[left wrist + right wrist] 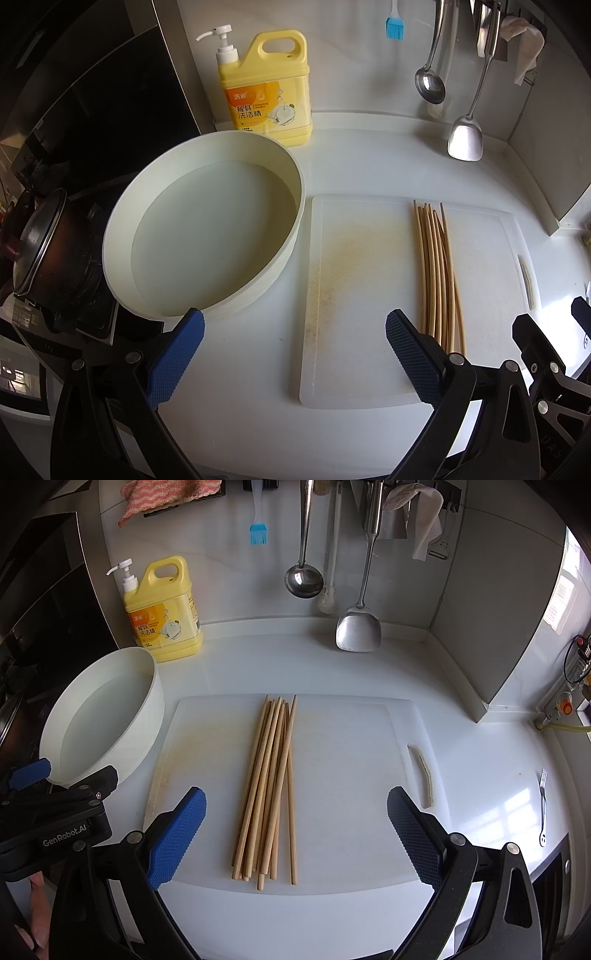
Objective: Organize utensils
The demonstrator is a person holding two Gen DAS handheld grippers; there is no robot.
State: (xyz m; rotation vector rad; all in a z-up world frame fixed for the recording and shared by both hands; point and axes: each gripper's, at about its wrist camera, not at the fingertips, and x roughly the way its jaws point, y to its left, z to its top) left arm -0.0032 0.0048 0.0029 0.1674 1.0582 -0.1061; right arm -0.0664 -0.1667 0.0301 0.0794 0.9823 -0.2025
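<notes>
Hovering my right tool (295,834), jaws spread wide and empty, over the bundle of long wooden chopsticks (269,786) lying loosely along the white plastic cutting board (351,775) on the desk. Left tool (293,354) is open too, between the round white basin (199,225) and the board. Best bet: lower straight, straddle mid-bundle, close slowly so none roll out.

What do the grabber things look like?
Each gripper, the left gripper and the right gripper, has a black frame with silver round bolts. Its two fingers carry blue pads with a bumpy waffle texture. In the right wrist view, the left gripper's black body shows white lettering that reads GenRobot.AI.
</notes>
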